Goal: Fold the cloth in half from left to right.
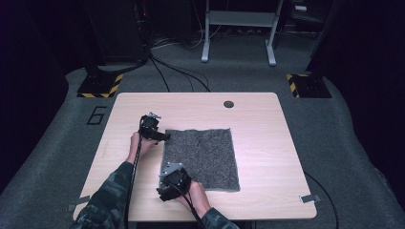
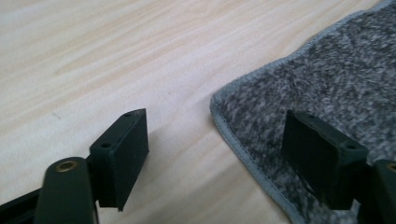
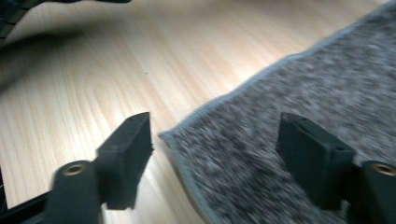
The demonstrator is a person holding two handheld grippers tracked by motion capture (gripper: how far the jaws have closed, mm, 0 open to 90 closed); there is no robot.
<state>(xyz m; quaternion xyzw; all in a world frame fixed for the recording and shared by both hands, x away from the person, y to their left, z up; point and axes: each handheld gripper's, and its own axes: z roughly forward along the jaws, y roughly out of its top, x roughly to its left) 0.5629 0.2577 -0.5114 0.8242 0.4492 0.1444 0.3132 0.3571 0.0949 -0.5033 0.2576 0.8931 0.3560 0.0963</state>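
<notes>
high view: a grey carpet square (image 1: 203, 157) lies flat near the middle of the desk (image 1: 267, 143). my left claw (image 1: 160, 136) sits at its far left corner, my right claw (image 1: 165, 183) at its near left corner. left gripper view: jaws wide apart, empty, straddling the stitched edge. right gripper view: my right claw (image 3: 215, 158) likewise gapes, holding nothing, one jaw over wood, one over pile. i judge the square light, limp and rough-surfaced, best pinched at each corner hem. a dark round hole (image 1: 229, 104) lies beyond; nothing obstructs either corner.
</notes>
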